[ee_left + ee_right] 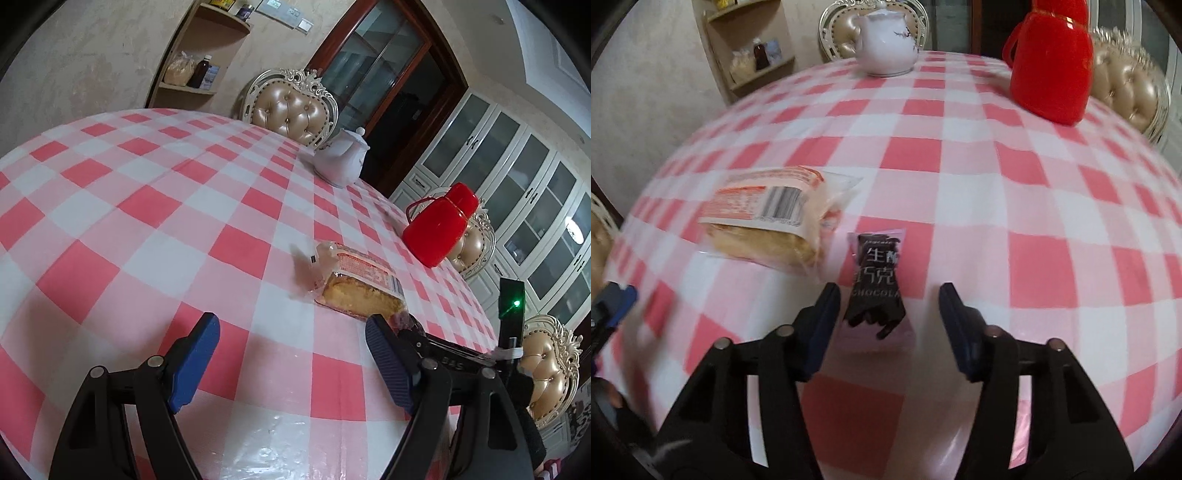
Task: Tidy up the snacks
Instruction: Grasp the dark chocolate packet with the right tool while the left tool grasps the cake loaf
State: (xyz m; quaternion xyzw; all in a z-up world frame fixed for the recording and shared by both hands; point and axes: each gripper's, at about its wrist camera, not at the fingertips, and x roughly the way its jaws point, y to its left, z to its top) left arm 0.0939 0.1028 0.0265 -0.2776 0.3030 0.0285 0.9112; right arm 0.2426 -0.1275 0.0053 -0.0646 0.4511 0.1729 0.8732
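Right gripper hangs over the checked table, jaws apart either side of the dark chocolate packet lying flat, neither pad pressing it. Just beside it to the left lies the wrapped cake slice. Left gripper stands wide and empty, short of that cake. Teapot and red jug sit at the far edge.
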